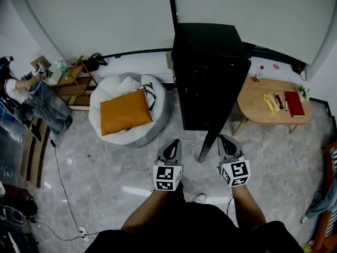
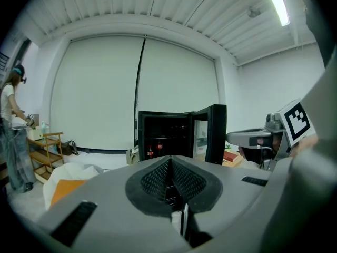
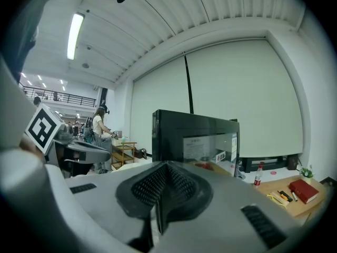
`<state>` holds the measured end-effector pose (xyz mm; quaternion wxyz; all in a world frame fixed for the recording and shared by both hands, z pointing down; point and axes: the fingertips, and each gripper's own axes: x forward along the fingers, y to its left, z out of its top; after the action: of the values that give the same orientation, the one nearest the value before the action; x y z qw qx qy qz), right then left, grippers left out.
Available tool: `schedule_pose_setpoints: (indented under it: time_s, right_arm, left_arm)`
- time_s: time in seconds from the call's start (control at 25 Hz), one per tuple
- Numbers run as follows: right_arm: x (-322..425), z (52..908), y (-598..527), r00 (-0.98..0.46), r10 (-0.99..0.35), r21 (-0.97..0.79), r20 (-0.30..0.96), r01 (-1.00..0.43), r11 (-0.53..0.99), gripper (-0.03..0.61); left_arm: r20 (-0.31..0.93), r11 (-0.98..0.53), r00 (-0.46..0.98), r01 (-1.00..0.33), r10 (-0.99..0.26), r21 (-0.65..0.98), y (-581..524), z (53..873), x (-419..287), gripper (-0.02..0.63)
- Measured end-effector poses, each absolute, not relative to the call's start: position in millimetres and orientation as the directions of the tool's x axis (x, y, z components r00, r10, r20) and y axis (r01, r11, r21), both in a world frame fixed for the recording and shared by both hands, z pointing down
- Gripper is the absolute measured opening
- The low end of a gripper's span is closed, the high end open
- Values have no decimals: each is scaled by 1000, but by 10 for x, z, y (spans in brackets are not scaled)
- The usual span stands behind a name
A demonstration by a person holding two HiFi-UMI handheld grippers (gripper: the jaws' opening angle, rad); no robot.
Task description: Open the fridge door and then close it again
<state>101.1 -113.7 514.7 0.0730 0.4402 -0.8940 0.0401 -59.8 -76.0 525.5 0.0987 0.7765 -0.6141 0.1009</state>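
Observation:
A black fridge [image 1: 210, 73] stands against the far wall with its door [image 1: 209, 146] swung open toward me, edge-on in the head view. My left gripper [image 1: 172, 144] is shut and empty, a short way in front of the open cabinet. The left gripper view looks over the shut gripper [image 2: 169, 161] into the dark interior [image 2: 163, 136], with a few red-labelled bottles on a shelf and the door [image 2: 211, 133] to its right. My right gripper [image 1: 225, 140] is shut, empty, just right of the door's free edge. The right gripper view looks over its gripper [image 3: 167, 165] at the door's glass face [image 3: 200, 141].
A white beanbag [image 1: 150, 125] with an orange cushion [image 1: 125, 112] sits left of the fridge. A wooden table [image 1: 258, 109] with a red book [image 1: 293, 103] and a bottle [image 1: 258, 74] stands to its right. At the far left are a wooden shelf [image 1: 76, 86] and a person [image 1: 31, 94].

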Motion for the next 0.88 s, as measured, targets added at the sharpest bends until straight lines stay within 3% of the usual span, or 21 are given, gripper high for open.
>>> schedule_pose_setpoints:
  time_s: [0.88]
  right_arm:
    - [474, 5151, -1381, -652, -740, -4, 164, -751, 661, 18]
  left_arm:
    - [230, -206, 204, -978, -952, 17, -1190, 5094, -1069, 22]
